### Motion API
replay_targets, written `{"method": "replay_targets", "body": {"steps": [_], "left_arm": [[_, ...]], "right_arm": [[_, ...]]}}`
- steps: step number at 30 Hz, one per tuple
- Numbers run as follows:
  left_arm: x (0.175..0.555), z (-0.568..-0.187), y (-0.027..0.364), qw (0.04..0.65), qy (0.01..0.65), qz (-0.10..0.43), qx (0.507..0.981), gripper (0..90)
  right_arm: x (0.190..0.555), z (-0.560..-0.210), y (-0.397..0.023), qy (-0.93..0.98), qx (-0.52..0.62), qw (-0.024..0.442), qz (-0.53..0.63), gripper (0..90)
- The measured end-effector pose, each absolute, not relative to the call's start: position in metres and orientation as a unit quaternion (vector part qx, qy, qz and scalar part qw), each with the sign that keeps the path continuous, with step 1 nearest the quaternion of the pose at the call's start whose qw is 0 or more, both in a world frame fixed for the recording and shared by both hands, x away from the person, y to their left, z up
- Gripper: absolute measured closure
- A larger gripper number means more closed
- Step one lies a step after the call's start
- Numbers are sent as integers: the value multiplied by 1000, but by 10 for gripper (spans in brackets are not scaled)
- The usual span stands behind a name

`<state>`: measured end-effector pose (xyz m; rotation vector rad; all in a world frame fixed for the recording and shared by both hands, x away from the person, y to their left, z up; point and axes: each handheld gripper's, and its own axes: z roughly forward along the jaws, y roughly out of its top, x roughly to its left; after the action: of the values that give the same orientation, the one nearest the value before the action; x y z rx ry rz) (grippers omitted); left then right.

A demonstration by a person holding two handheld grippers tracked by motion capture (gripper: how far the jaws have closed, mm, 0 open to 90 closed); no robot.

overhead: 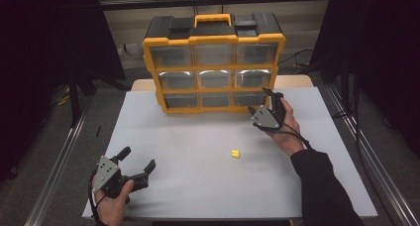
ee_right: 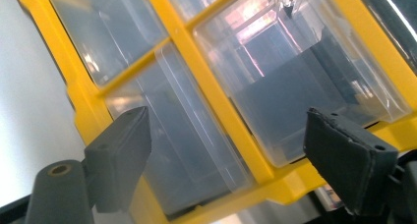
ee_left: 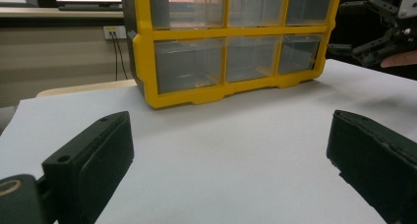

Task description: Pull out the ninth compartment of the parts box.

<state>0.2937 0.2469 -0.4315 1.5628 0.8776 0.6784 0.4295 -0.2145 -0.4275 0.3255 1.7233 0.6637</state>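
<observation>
High view: the yellow plastic organizer with clear drawers [overhead: 214,62] stands at the far side of the white surface [overhead: 198,151]. The right gripper [overhead: 270,101] is just beside its lower right drawer [ee_right: 314,81], jaws open, nothing between them. The left gripper [overhead: 136,164] rests well apart from the organizer, jaws wide open. A small yellow piece [overhead: 235,153] lies in front of the organizer.

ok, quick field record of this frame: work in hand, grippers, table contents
work: right gripper at bottom-right drawer of the organizer
right gripper: jaws open, either side of the drawer front, no grip visible
left gripper: open, nothing between the jaws, near table front-left corner
drawers: all look shut
loose item: small yellow piece on table, apart from both grippers
</observation>
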Motion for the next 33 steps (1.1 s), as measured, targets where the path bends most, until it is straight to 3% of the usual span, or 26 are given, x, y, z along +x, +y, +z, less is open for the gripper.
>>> {"method": "replay_targets", "body": {"steps": [19,33], "left_arm": [[294,-432,247,574,373,286,671,39],[295,-432,246,573,373,286,671,38]], "right_arm": [[442,-450,-217,751,64,638,155,476],[452,-461,-220,757,63,640,118,543]]}}
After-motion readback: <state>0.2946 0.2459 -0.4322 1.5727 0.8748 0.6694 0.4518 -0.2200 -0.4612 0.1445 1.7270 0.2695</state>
